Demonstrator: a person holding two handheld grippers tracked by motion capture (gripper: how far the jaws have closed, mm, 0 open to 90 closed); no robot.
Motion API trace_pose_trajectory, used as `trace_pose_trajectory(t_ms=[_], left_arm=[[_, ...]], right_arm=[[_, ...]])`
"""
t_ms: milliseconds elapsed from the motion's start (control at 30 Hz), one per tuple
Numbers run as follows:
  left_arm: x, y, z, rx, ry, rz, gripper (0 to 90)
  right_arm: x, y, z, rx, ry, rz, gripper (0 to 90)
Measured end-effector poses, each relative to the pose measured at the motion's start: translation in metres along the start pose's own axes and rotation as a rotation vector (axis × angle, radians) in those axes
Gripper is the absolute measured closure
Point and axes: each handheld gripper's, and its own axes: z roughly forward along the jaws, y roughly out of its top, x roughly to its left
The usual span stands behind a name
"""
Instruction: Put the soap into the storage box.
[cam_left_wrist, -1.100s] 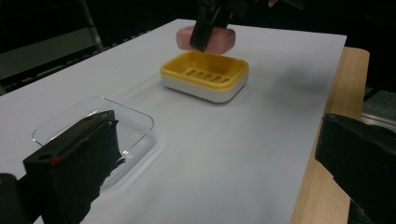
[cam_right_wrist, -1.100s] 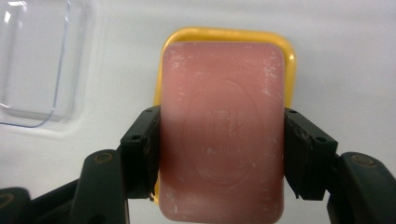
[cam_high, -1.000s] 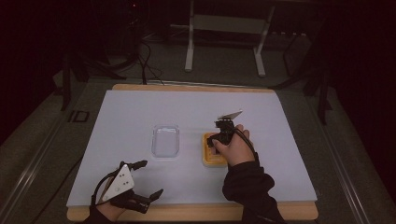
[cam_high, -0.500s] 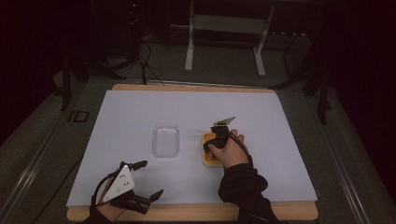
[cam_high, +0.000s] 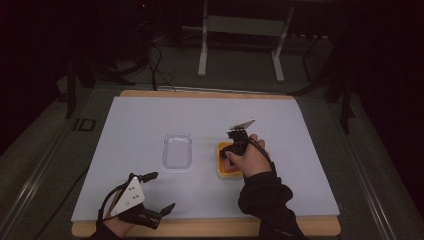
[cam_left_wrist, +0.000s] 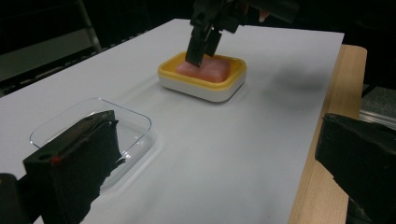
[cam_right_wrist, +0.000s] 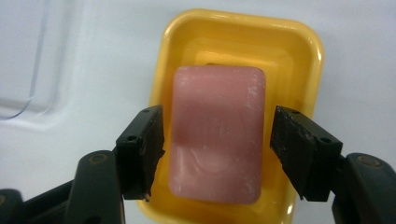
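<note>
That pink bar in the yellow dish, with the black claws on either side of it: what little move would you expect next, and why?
Probably closing the jaws. The right gripper is open, one jaw on each long side of the pink soap bar, a small gap showing on both sides. The bar lies flat in the yellow dish, so squeezing should grip it before any lift.

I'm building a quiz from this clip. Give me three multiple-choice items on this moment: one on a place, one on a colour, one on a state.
1. Where does the pink soap bar lie?
A. in the clear tray
B. in the yellow dish
C. on bare table

2. What colour is the dish rim?
A. yellow
B. blue
C. green

3. How do the right gripper jaws stand?
A. shut on the bar
B. open, either side of the bar
C. far from the bar

Answers: 1 B, the bar sits inside it; 2 A, seen in the right gripper view; 3 B, gaps show on both sides.
</note>
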Motion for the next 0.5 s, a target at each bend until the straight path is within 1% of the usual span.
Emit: trace_pose_trajectory(t_ms=[33,100,133,167,200,233,267,300,333,367,400,433,467,500], left_arm=[[0.0,0.0,0.0,0.001,0.001,0.0,0.5],[0.0,0.0,0.0,0.001,0.001,0.0,0.5],[0.0,0.0,0.0,0.001,0.001,0.0,0.5],[0.0,0.0,0.0,0.002,0.0,-0.001,0.5],[0.0,0.0,0.0,0.002,0.001,-0.001,0.5],[0.0,0.0,0.0,0.004,0.001,0.0,0.6],[0.0,0.0,0.001,0.004,0.001,-0.001,0.6],[0.0,0.0,0.001,0.004,0.002,-0.001,0.5],[0.0,0.0,0.001,0.005,0.001,-0.002,0.5],[0.0,0.0,0.001,0.005,0.001,-0.002,0.5],[0.0,0.0,0.001,0.007,0.002,-0.001,0.5],[0.0,0.0,0.001,0.007,0.002,-0.001,0.6],[0.0,0.0,0.001,0.009,0.002,-0.001,0.6],[0.0,0.0,0.002,0.009,0.002,-0.002,0.5]], right_arm=[[-0.001,0.0,-0.002,-0.003,0.001,-0.012,33.9],[-0.003,-0.001,-0.007,-0.015,0.001,-0.07,32.3],[-0.005,-0.001,-0.008,-0.012,0.003,-0.089,32.3],[-0.008,-0.002,-0.01,-0.01,0.017,-0.115,32.3],[-0.01,-0.003,-0.012,-0.011,0.034,-0.131,32.3],[-0.012,-0.003,-0.014,-0.016,0.033,-0.152,31.9],[-0.015,-0.004,-0.016,-0.028,0.034,-0.19,30.3],[-0.017,-0.005,-0.017,-0.033,0.042,-0.213,29.8],[-0.019,-0.006,-0.018,-0.043,0.066,-0.237,29.4],[-0.022,-0.006,-0.02,-0.062,0.081,-0.272,28.6],[-0.024,-0.007,-0.021,-0.07,0.073,-0.299,28.1],[-0.024,-0.007,-0.021,-0.07,0.073,-0.299,28.1],[-0.027,-0.008,-0.022,-0.073,0.07,-0.335,28.2],[-0.033,-0.01,-0.026,-0.084,0.106,-0.39,29.3]])
